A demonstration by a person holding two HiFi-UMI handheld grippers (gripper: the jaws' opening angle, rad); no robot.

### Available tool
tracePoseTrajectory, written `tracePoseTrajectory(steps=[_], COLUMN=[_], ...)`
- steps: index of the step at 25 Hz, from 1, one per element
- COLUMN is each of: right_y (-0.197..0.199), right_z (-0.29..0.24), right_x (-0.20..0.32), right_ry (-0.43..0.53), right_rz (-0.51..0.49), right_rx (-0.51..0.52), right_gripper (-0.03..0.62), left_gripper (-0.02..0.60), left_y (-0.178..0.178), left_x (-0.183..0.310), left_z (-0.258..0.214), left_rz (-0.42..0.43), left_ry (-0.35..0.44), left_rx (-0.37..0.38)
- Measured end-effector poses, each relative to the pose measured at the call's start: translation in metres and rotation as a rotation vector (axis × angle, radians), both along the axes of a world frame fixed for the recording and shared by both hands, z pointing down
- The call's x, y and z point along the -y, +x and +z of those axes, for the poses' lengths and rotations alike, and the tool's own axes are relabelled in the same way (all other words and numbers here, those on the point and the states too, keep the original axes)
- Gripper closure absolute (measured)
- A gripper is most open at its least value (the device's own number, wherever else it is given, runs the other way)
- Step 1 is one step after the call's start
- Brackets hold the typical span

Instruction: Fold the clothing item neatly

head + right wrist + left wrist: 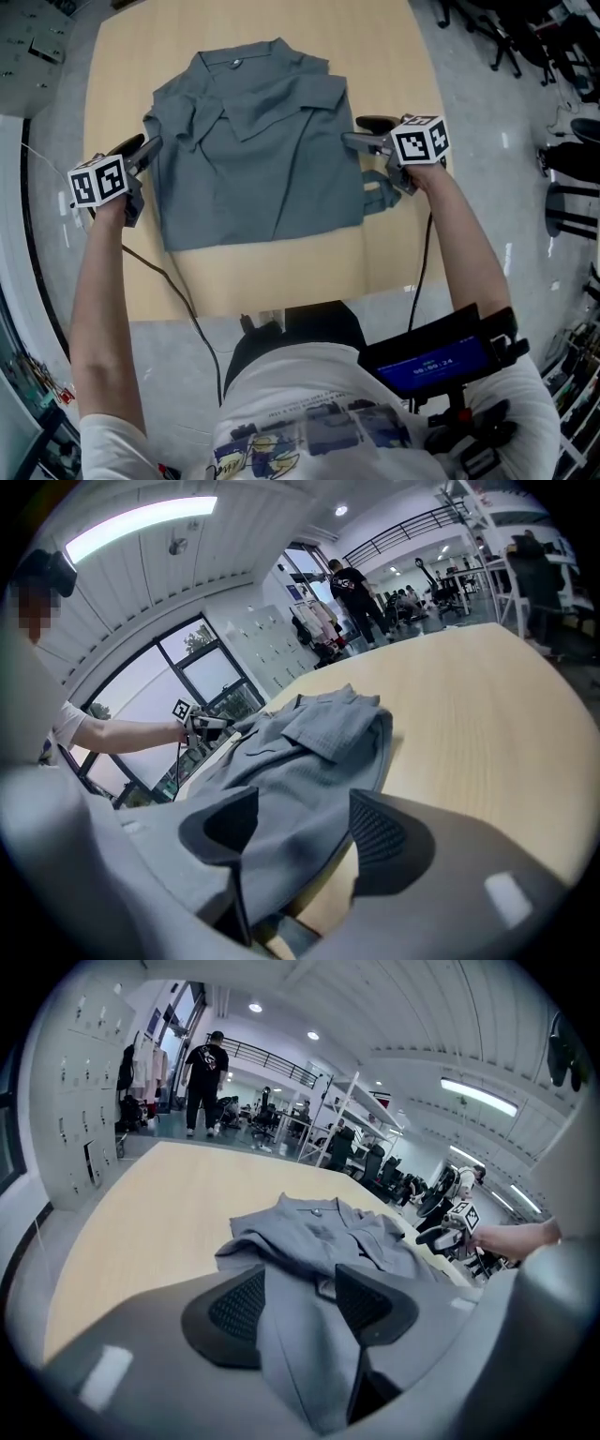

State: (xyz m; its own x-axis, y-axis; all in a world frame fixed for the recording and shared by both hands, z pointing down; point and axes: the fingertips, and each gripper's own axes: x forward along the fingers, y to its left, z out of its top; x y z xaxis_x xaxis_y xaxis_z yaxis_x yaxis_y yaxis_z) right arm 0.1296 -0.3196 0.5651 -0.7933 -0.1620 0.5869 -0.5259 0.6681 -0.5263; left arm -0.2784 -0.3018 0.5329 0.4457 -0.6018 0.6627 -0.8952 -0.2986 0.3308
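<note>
Grey shirt point(258, 150): left gripper point(145, 150), right gripper point(361, 133) at its side edges, jaws apart around cloth, unclamped; uneven bites could skew fold

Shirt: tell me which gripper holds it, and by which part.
Neither clamps the shirt. The left gripper is open at its left edge and the right gripper at its right edge, with cloth loose between the jaws.

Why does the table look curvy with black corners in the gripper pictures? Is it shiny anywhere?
Left gripper view and right gripper view: a wide-angle lens bends the table edges and leaves dark rounded corners. Right gripper view: the ceiling strip light glares white. Head view: straighter, with light reflections on the floor.
</note>
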Motion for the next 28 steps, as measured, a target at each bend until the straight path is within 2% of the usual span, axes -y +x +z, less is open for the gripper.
tracePoseTrajectory(steps=[3,5,9,11,14,18,20,22,24,28], right_y=[0.007,0.008,-0.001,-0.007,-0.018,-0.033,-0.041,-0.048,-0.055,-0.065], right_z=[-0.007,-0.016,-0.046,-0.059,-0.070,-0.084,-0.090,-0.094,-0.099,-0.111], right_x=[-0.007,-0.017,-0.060,-0.082,-0.117,-0.172,-0.198,-0.224,-0.252,-0.311], right_ry=[0.046,0.083,0.162,0.208,0.262,0.308,0.322,0.329,0.336,0.362], right_rz=[0.040,0.055,0.063,0.065,0.062,0.065,0.073,0.079,0.085,0.096], right_rx=[0.022,0.043,0.070,0.064,0.041,0.023,0.014,0.006,0.002,-0.009], right_gripper=[0.301,0.303,0.318,0.372,0.417,0.517,0.558,0.582,0.591,0.591], left_gripper=[0.337,0.339,0.342,0.361,0.410,0.530,0.569,0.577,0.577,0.577], left_y=[-0.007,-0.005,0.009,0.016,0.025,0.042,0.050,0.055,0.059,0.067], left_x=[-0.006,-0.018,-0.072,-0.098,-0.134,-0.194,-0.224,-0.253,-0.282,-0.338], left_z=[-0.009,-0.014,-0.036,-0.045,-0.057,-0.074,-0.078,-0.077,-0.075,-0.086], left_rz=[-0.034,-0.026,0.076,0.107,0.108,0.112,0.147,0.179,0.199,0.230], left_ry=[0.056,0.086,0.141,0.166,0.215,0.280,0.291,0.280,0.263,0.270], left_rx=[-0.012,-0.013,-0.021,-0.042,-0.081,-0.123,-0.127,-0.112,-0.113,-0.165])
